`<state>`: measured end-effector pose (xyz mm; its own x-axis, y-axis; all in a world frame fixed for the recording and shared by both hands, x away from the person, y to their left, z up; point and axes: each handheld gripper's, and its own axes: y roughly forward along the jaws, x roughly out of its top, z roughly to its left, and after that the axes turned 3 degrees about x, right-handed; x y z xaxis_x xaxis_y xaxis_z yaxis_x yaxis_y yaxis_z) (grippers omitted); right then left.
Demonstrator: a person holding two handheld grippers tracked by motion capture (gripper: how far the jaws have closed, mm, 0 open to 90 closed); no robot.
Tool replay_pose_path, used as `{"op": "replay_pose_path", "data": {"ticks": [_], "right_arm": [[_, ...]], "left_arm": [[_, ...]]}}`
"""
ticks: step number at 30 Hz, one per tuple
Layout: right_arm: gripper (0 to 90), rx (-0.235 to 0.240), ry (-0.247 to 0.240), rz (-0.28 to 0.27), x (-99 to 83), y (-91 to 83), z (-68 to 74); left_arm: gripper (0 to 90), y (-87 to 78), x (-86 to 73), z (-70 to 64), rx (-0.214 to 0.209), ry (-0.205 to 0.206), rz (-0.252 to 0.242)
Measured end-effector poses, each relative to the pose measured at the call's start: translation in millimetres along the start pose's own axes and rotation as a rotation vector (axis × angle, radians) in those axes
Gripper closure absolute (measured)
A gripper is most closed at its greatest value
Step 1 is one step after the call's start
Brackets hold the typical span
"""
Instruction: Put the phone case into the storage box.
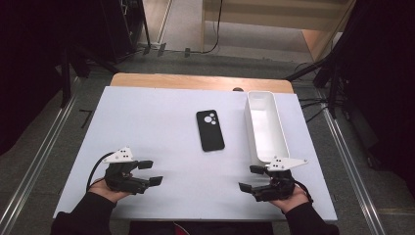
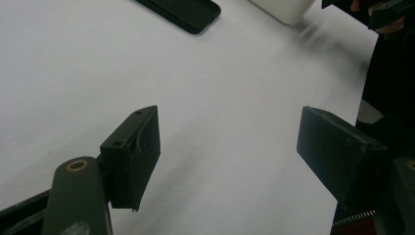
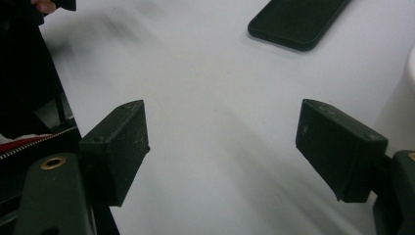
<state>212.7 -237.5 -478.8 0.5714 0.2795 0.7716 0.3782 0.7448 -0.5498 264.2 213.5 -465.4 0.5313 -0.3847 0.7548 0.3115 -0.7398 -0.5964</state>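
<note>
A black phone case [image 1: 210, 130] lies back-up at the middle of the white table [image 1: 161, 132], camera holes toward the far side. Its near end shows in the left gripper view [image 2: 183, 12] and in the right gripper view [image 3: 296, 22]. A long white bin [image 1: 265, 126] stands to its right, empty as far as I can see. My left gripper [image 1: 150, 172] rests near the front left edge, open, nothing between its fingers [image 2: 132, 156]. My right gripper [image 1: 251, 178] sits near the front right, just below the bin's near end, also open and empty [image 3: 222, 152].
A wooden strip [image 1: 195, 81] borders the table's far edge. Dark stands and cables [image 1: 333, 83] crowd the floor to the right and left. The person's dark sleeves [image 1: 83, 215] come in at the bottom. The bin's corner [image 2: 286, 10] shows in the left gripper view.
</note>
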Motion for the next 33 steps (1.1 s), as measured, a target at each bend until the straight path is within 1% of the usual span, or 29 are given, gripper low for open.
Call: {"op": "replay_pose_path", "data": {"ticks": [1,6,10,13,23,33], "right_arm": [[18.2,-0.003,0.003,0.001,0.0,0.0,-0.1],[18.3,0.001,0.003,-0.008,0.1,-0.7,-0.4],[18.2,0.005,0.015,-0.013,-0.3,-1.9,-0.5],[18.2,0.003,0.013,-0.016,-0.5,-2.0,-0.9],[18.2,0.005,0.012,-0.014,-0.1,-1.1,-1.0],[18.2,0.004,0.017,-0.012,-0.3,-1.4,-1.4]], "left_arm": [[23.9,0.1,-0.1,0.3,-0.006,-0.008,-0.002],[23.9,-0.7,0.5,0.6,-0.011,-0.015,-0.006],[23.9,-0.3,1.1,0.6,-0.015,-0.02,-0.012],[23.8,-0.3,1.8,0.8,-0.025,-0.027,-0.004],[23.7,-1.6,1.8,0.7,-0.022,-0.023,-0.015],[23.7,-1.5,1.5,0.7,-0.015,-0.017,-0.012]]}}
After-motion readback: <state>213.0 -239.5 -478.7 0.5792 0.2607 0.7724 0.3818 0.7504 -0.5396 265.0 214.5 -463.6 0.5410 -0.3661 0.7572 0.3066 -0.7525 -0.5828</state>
